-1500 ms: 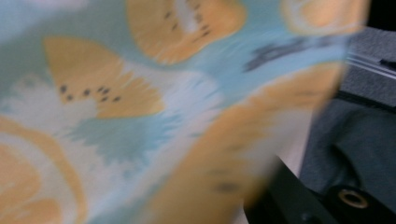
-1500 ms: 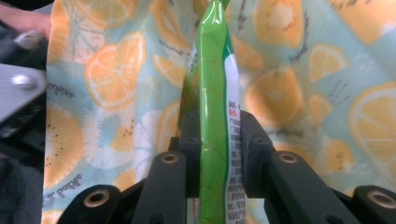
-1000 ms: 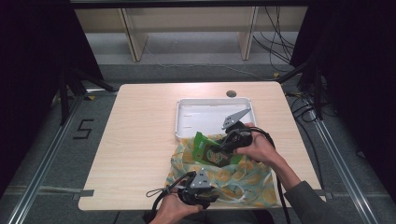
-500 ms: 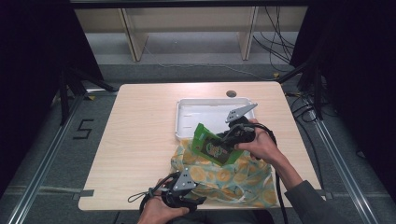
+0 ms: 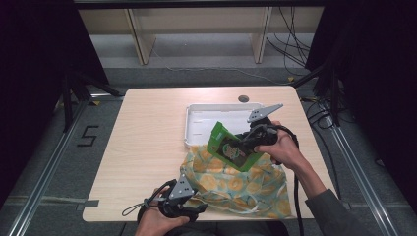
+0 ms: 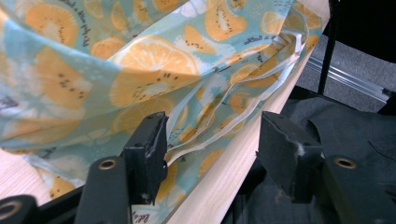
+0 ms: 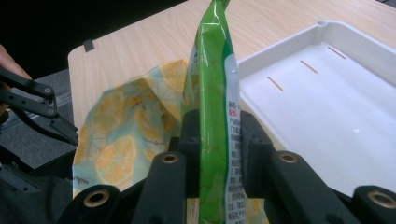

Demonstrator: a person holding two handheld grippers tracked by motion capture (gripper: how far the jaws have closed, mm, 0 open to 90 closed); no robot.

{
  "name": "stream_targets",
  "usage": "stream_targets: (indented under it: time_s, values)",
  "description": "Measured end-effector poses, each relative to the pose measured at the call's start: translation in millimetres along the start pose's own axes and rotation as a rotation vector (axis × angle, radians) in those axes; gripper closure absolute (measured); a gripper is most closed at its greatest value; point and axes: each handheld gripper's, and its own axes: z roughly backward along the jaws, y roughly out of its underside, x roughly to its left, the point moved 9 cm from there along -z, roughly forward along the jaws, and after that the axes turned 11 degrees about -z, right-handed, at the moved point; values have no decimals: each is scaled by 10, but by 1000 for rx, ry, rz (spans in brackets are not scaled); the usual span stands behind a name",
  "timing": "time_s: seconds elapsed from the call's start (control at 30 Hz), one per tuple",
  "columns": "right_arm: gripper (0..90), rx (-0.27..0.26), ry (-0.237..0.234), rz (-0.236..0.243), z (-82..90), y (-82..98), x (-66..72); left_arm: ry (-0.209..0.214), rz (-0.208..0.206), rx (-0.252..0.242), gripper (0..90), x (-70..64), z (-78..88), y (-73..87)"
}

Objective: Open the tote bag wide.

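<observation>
Lifting done: right gripper point(image 5: 244, 142) jaws clamp green packet point(image 5: 231, 147), frame centre, clear of bag point(image 5: 236, 184). Left gripper point(image 5: 189, 206) jaws just opened, empty. Tray point(image 5: 196, 110) drop left.

left tongs point(image 5: 194, 209) low at the near edge, jaws just opened; right tongs point(image 5: 235, 145) raised, seemingly clamped shut.

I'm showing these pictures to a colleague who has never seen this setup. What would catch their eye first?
Probably the bright green snack packet, held above the table and clamped upright in the right gripper. Under it, at the table's near edge, sprawls the orange-slice patterned cloth bag, with the left gripper beside its drawstrings, its jaws just opened and pressing on nothing. Behind them sits an empty white tray.
</observation>
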Motion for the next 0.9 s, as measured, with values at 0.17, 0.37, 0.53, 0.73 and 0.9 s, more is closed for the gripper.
stream_targets:
  time_s: [0.17, 0.37, 0.53, 0.73, 0.9]
  values:
    - [749, -20, -4, -14, 64, -16, -49, -12, 17, 2, 396, 30, 39, 30]
    - [749, -57, -28, -26, 164, -77, -51, -27, 42, -1, 370, 57, 98, 88]
    - [749, -76, -1, -14, 246, -95, -116, -46, 62, -11, 367, 75, 153, 102]
    - [749, -118, 23, -39, 398, -125, -182, -54, 64, -9, 347, 117, 220, 150]
    - [748, -151, 34, -65, 454, -150, -207, -66, 77, -13, 344, 117, 266, 184]
